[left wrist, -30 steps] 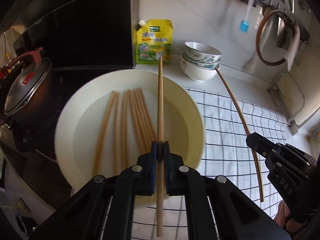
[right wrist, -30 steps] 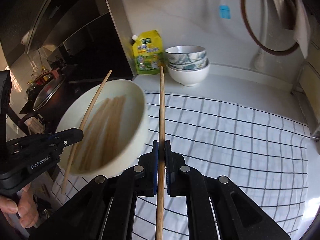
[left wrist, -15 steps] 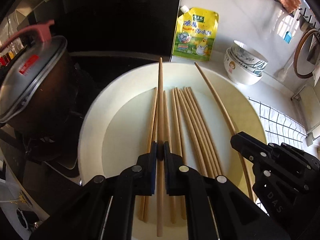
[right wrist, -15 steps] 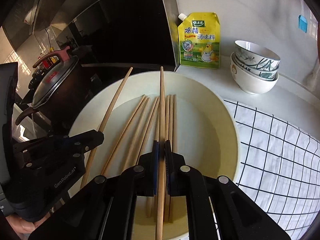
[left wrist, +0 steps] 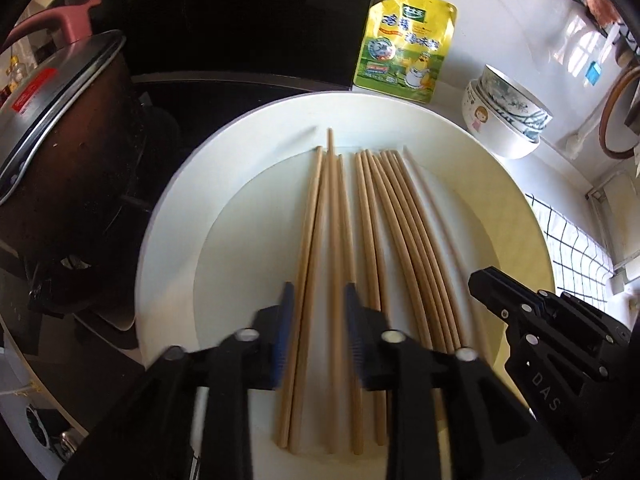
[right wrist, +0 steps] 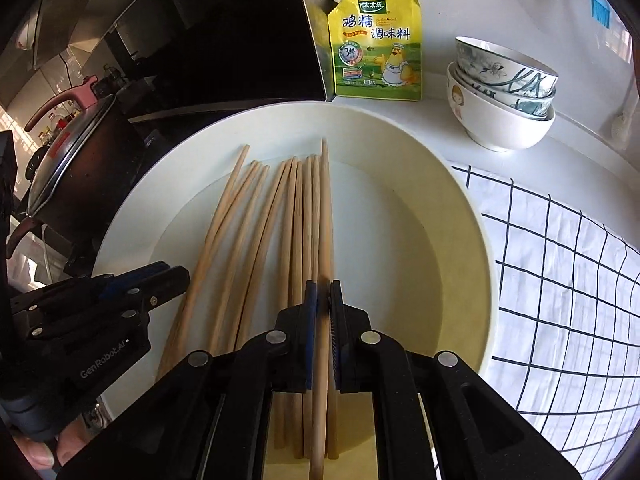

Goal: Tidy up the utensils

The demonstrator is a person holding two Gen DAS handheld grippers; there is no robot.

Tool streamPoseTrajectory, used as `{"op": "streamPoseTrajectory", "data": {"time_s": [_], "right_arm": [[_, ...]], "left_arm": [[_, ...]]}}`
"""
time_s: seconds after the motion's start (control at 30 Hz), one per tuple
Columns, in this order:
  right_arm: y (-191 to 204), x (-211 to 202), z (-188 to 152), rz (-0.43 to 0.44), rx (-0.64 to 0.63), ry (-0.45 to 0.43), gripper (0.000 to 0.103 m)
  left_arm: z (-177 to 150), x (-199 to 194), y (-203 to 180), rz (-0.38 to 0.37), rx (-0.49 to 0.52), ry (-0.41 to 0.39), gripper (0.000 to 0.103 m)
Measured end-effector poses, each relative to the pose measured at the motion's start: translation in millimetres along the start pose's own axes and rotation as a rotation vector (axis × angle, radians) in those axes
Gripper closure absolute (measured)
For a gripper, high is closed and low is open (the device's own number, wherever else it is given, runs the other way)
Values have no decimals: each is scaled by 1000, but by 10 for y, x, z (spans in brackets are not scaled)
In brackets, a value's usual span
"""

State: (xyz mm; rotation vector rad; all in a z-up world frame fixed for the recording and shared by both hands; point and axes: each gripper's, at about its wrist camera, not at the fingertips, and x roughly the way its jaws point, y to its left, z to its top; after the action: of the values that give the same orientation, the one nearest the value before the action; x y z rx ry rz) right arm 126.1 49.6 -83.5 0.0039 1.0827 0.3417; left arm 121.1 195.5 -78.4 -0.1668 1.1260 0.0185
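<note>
Left tongs [left wrist: 316, 312] just opening – chopsticks [left wrist: 372, 240] lying loose between, white bowl [left wrist: 520, 216]

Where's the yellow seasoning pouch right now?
The yellow seasoning pouch stands at the top of both views, behind the white plate, left of the stacked bowls.

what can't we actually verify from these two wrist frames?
- Near ends of the wooden chopsticks in the round cream plate: hidden by gripper bodies, both views.
- Right gripper: chopstick between its pads, jaws just opening; blur there hides whether they still pinch.
- Left gripper: blurred, but clearly open.
- Lidded dark pot: cut by the frame edge.
- Stacked bowls: insides unseen.
</note>
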Motion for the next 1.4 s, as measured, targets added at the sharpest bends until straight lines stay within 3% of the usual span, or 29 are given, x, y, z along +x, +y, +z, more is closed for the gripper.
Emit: {"op": "streamPoseTrajectory", "data": {"time_s": [0.1,0.17,0.8,1.4], "right_arm": [[-8,-86,-23,2,-4,-18,83],[-17,-159,-49,0,-9,-28,81],[-38,-725,-188,-11,-41,-84,77],[74,-933,-228,-16,-77,-116,70]], "left_arm": [[-30,-116,29,15,-13,-30,44],[-45,-188,30,25,-11,-49,40],[-199,-685,-150,49,16,-110,40],[-301,-886,-85,61,2,-132,36]]}}
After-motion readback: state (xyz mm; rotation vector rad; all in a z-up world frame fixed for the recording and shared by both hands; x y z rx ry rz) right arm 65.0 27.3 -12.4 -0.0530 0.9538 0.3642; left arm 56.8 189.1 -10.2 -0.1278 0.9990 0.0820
